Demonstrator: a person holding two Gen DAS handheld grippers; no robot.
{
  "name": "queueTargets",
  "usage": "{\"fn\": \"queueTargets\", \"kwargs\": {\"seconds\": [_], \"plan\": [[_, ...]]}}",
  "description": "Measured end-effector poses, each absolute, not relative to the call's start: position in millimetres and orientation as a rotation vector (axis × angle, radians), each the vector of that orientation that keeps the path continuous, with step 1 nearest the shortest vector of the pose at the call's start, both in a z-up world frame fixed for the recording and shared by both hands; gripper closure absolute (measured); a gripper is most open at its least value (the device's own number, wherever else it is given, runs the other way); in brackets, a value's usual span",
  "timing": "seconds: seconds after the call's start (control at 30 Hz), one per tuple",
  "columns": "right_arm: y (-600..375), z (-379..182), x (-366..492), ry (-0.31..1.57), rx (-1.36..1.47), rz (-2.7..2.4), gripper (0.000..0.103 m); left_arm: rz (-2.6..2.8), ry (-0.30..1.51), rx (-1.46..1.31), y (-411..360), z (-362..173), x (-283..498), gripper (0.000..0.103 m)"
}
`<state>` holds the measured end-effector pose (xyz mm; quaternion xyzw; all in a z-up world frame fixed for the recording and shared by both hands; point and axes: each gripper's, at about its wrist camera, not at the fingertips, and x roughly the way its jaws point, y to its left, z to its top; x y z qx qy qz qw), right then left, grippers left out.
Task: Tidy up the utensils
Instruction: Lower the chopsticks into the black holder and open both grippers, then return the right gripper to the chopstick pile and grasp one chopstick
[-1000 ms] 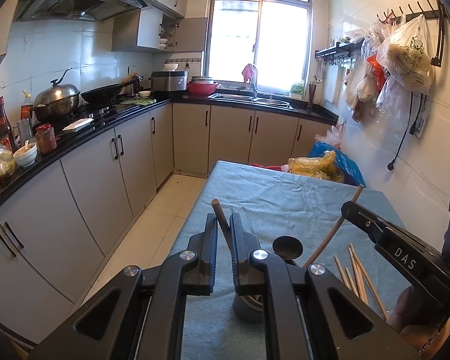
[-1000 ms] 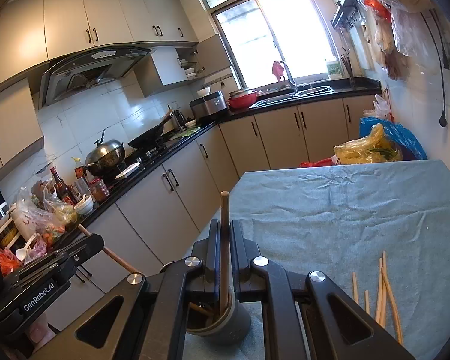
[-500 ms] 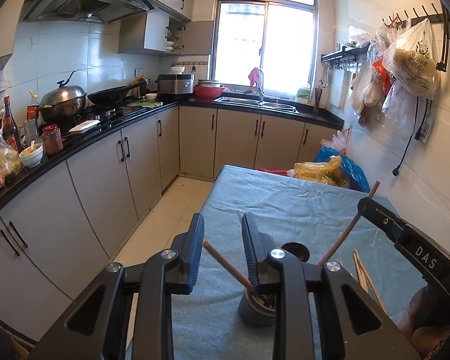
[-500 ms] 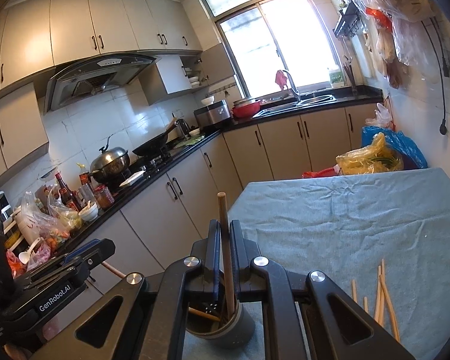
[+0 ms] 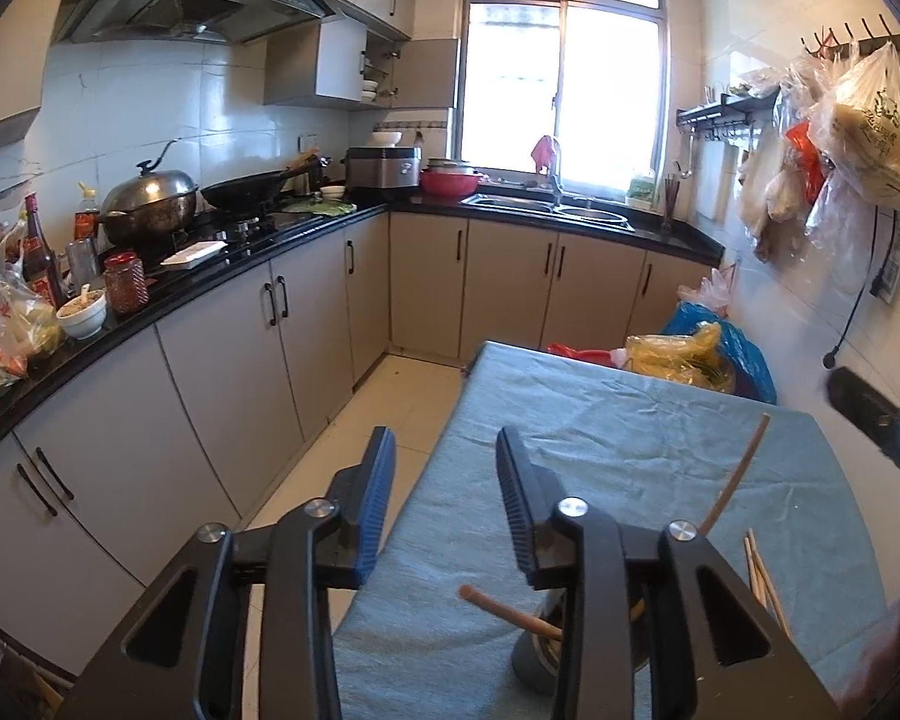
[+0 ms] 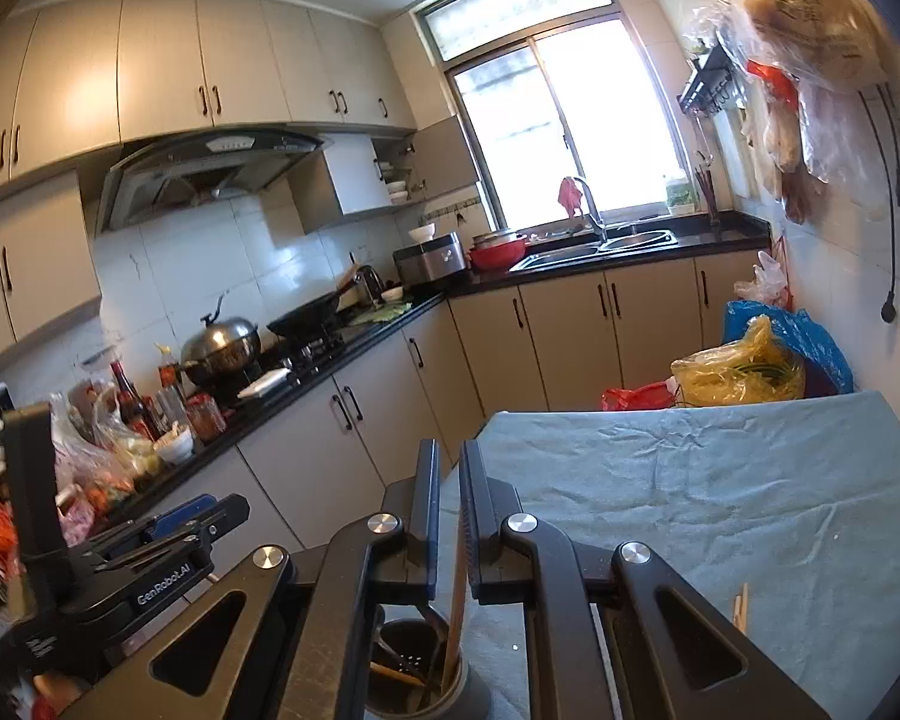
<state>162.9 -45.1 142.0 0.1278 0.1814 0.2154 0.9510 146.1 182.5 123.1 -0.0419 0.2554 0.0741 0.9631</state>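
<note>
Opening over the table's near edge, left gripper [image 5: 444, 504] with nothing between its blue pads [image 5: 373, 510]; just below it, holder cup [image 5: 537, 657] on the blue cloth [image 5: 630, 450], with a wooden handle [image 5: 510, 605] leaning out of its mouth toward the left. Nearly closed, right gripper [image 6: 448, 516], only a thin slit left between the fingers; directly beneath, the same cup [image 6: 420, 672] with a slim wooden utensil [image 6: 455, 618] standing in it and rising into that slit. Cannot tell whether the pads press on the stick or merely flank it.

Probably light, stiff and smooth, these wooden pieces: easy to lift, prone to pivot or slide in a pinch near the tip. Best taken around mid-shaft, square across the grain. Likely tippy too, the cup, with long handles leaning off to one side.

Lying loose to the right of the cup, a few chopsticks [image 5: 762, 576], cut off by the gripper frame in both views, so no reliable count. Mostly masked by black arms, the cup's rim and base; dark and muddled, its contents. Farther off, crumpled plastic bags [image 5: 690, 354] past the cloth's far end, then cabinets and bright window [image 5: 561, 78].
</note>
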Motion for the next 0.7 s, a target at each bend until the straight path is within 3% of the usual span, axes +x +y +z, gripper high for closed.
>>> {"fn": "queueTargets", "kwargs": {"seconds": [0.13, 0.43, 0.7], "plan": [[-58.1, 142.7, 149.7, 0.373, 0.286, 0.449, 0.077, 0.159, 0.500, -0.075, 181.9, 126.0, 130.0, 0.067], [-113.6, 138.3, 113.6, 0.402, 0.253, 0.408, 0.076, 0.096, 0.418, -0.013, 148.6, 135.0, 66.0, 0.060], [-189.1, 83.0, 109.6, 0.578, 0.273, 0.312, 0.076, -0.094, 0.497, 0.050, 84.2, 109.5, 39.4, 0.059]]}}
